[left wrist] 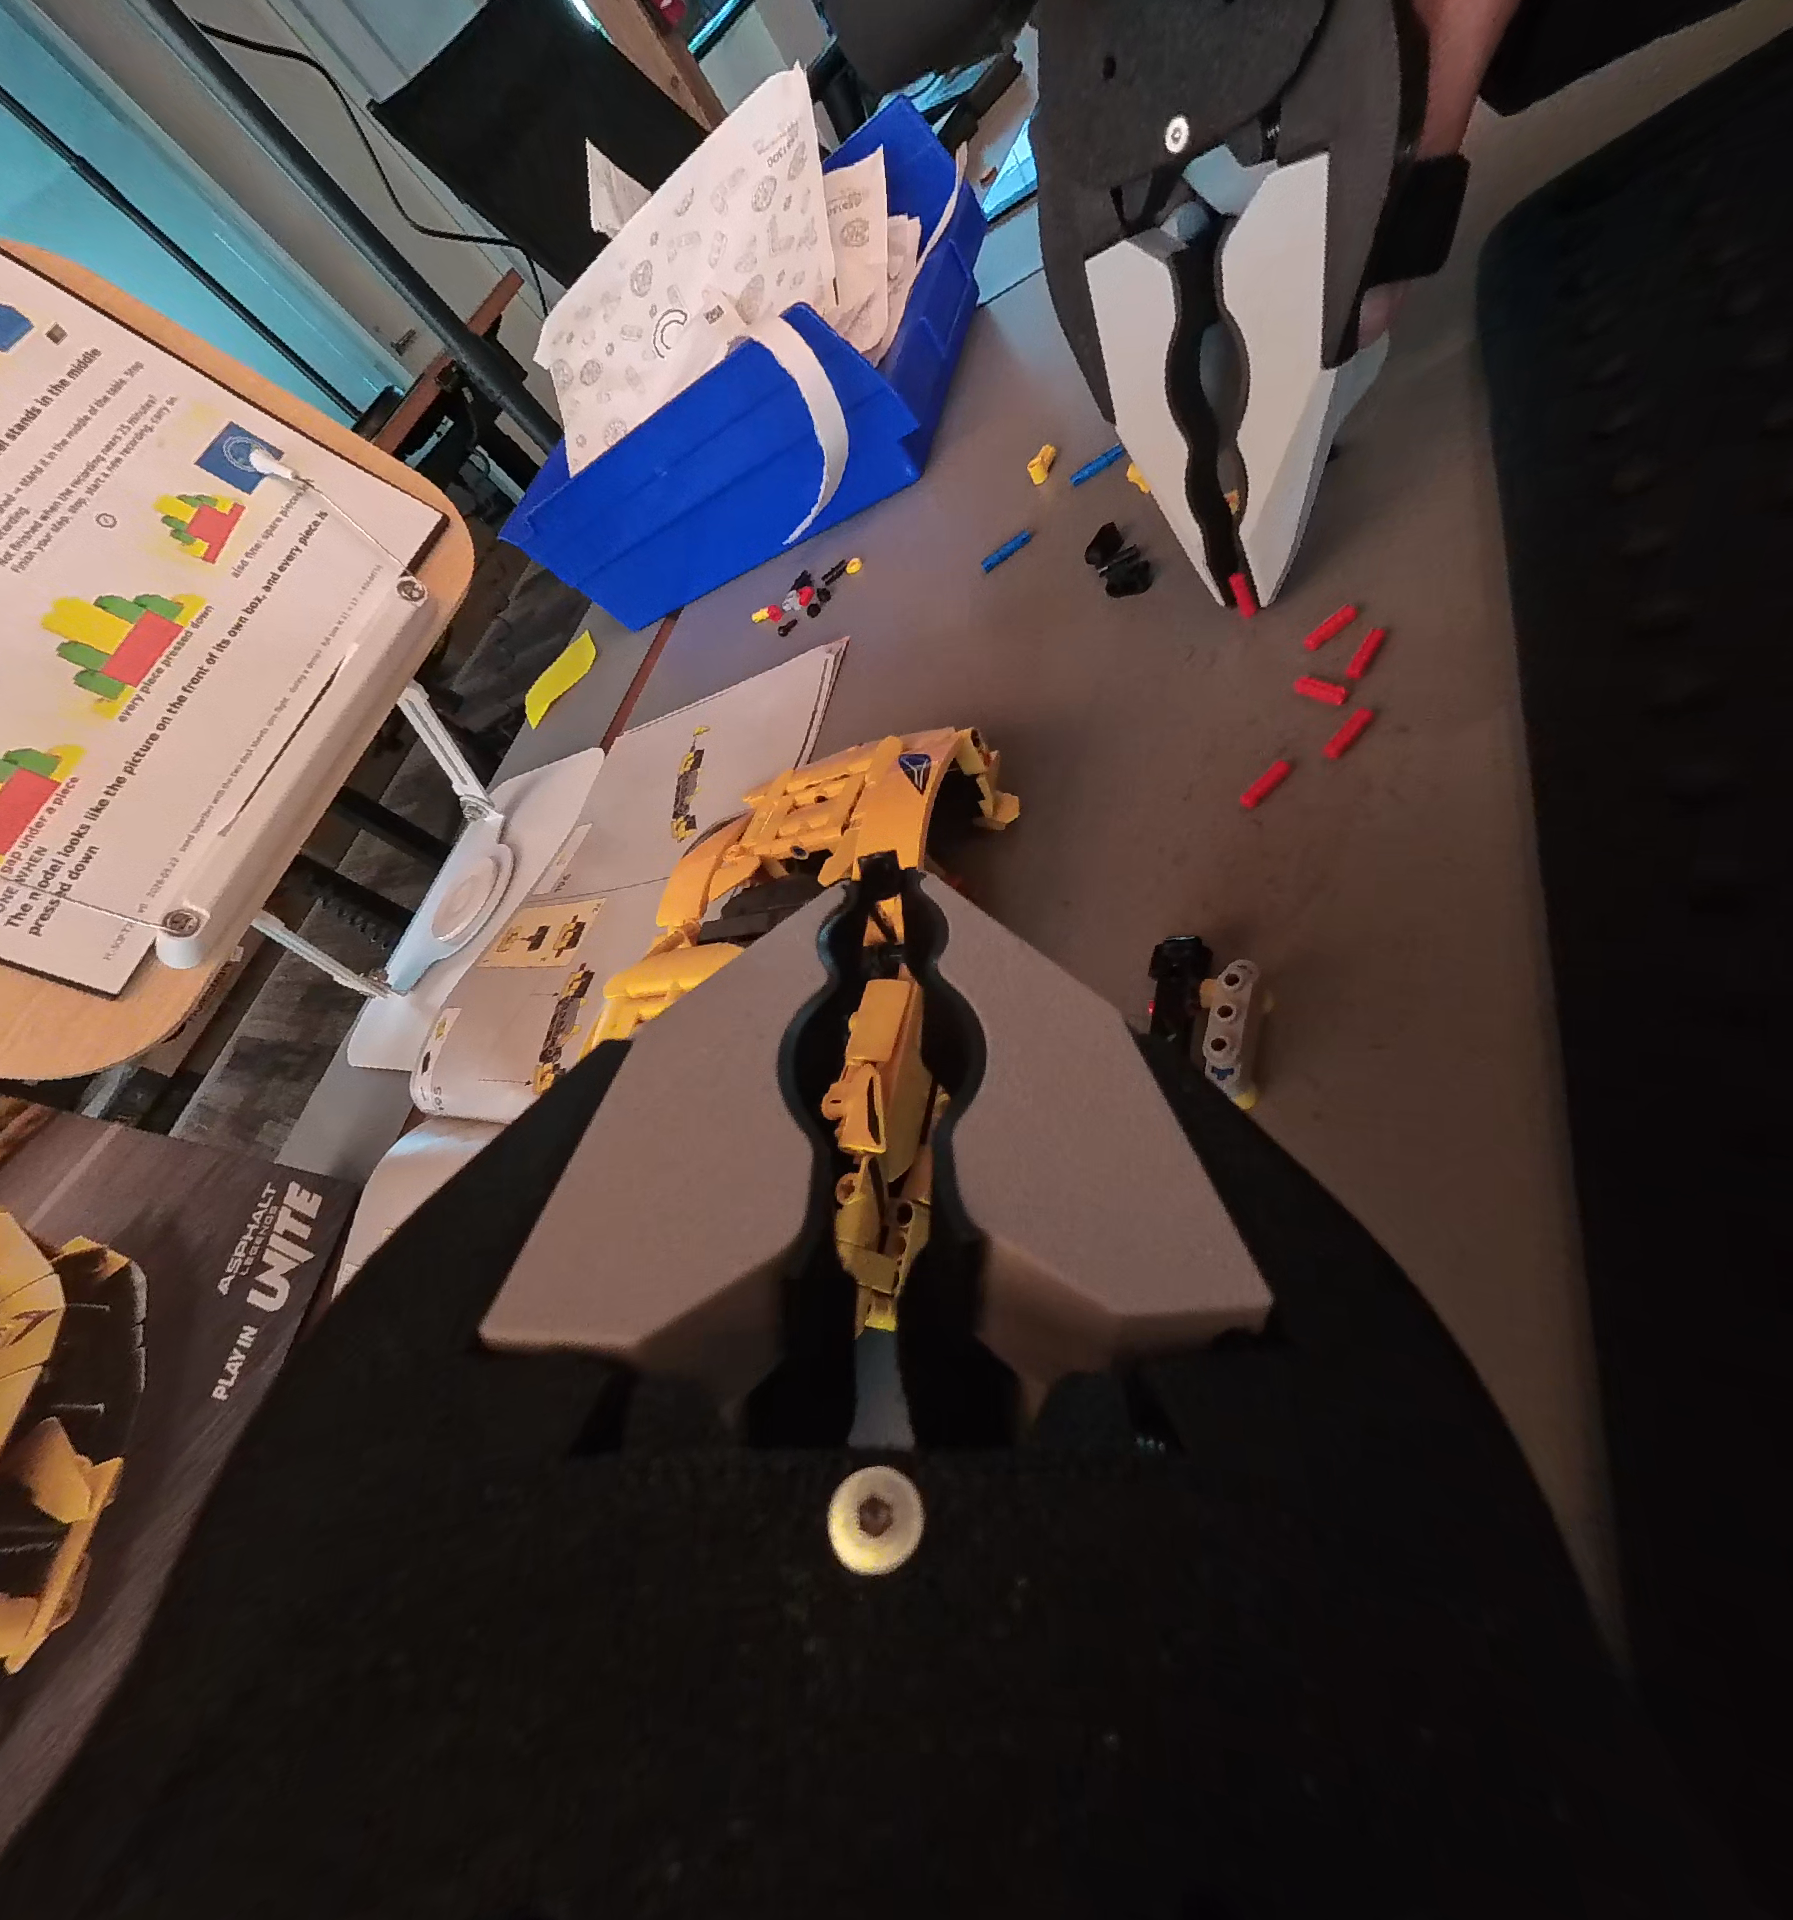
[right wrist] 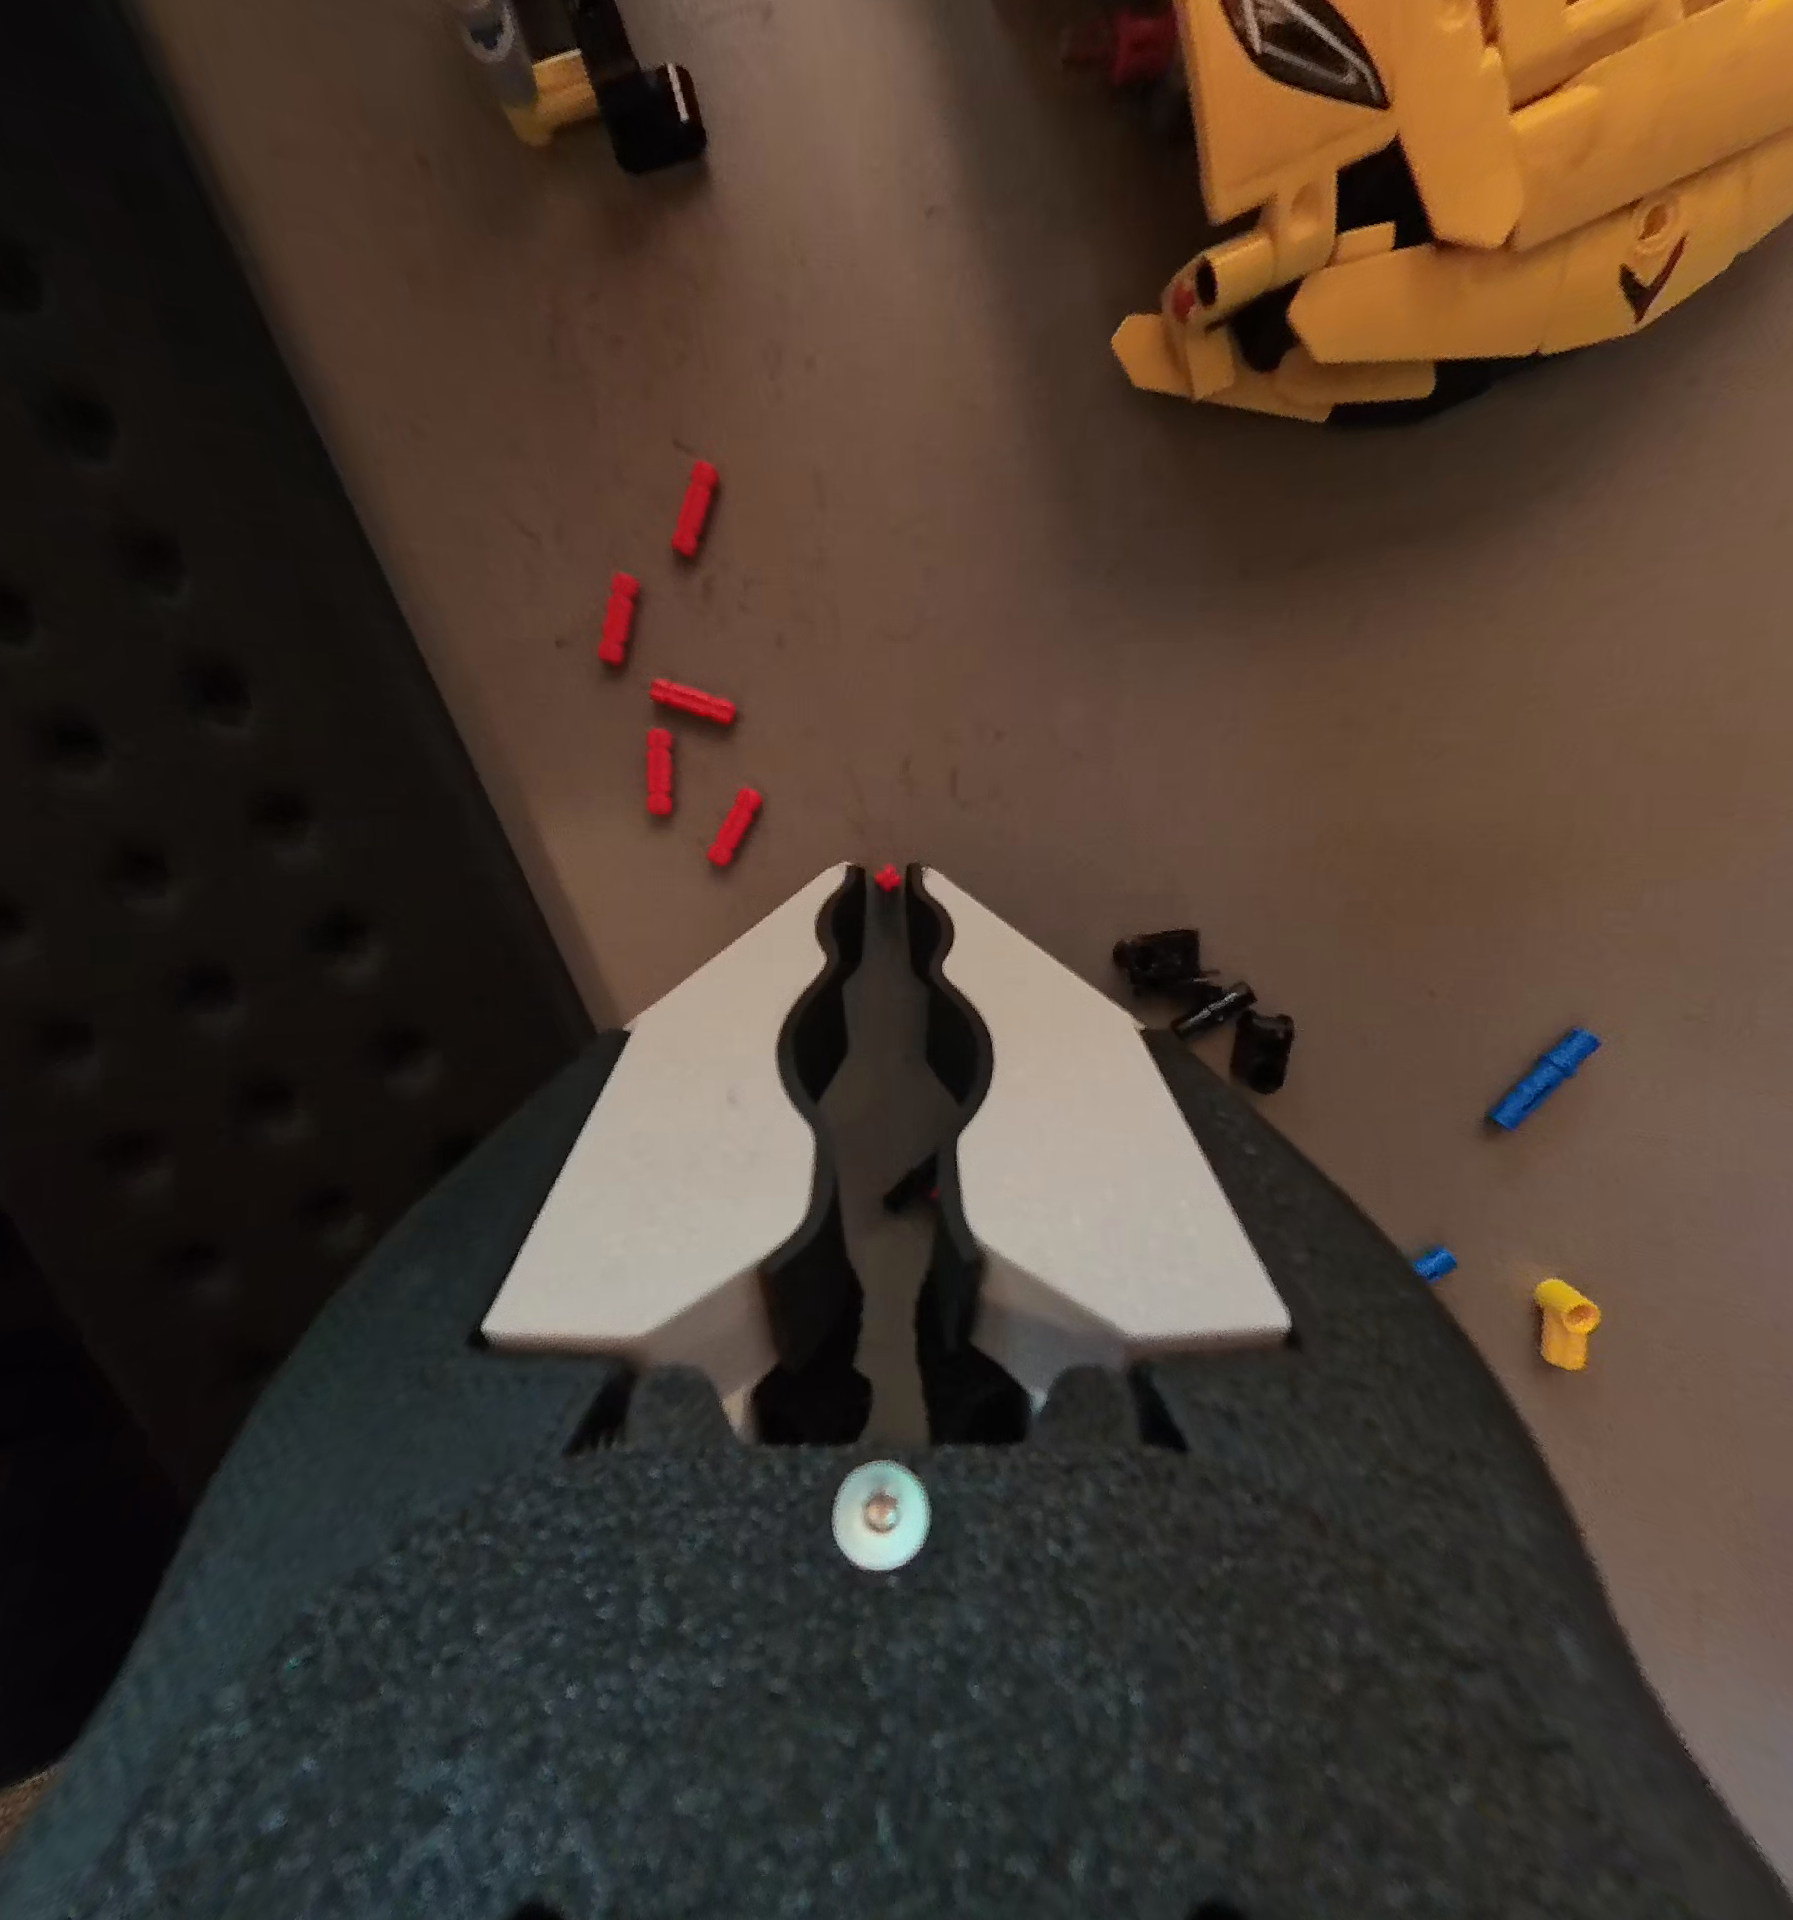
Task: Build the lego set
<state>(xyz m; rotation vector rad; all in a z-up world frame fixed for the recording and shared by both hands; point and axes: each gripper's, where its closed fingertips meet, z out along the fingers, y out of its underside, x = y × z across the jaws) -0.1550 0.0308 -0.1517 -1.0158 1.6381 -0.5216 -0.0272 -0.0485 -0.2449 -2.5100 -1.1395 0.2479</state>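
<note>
A half-built yellow Lego car [left wrist: 830, 821] lies on the grey table; it also shows top right in the right wrist view [right wrist: 1474, 208]. My left gripper [left wrist: 881, 883] is shut on the car's yellow and black part, which sits between its jaws. My right gripper [right wrist: 884, 873] is shut on a small red pin [right wrist: 886, 880], tip down just above the table; the left wrist view shows the right gripper [left wrist: 1240, 597] with the pin [left wrist: 1241, 594] at its tip. Several loose red pins [right wrist: 663, 665] lie just left of it.
A blue bin [left wrist: 767, 457] with paper bags stands at the back. Black pieces [right wrist: 1204, 1003], blue pins [right wrist: 1541, 1081] and a yellow connector [right wrist: 1567, 1320] lie on the table. A small black, grey and yellow sub-assembly [left wrist: 1209, 1003] stands right of the car. Instruction sheets [left wrist: 601, 852] and the box [left wrist: 92, 1403] lie left.
</note>
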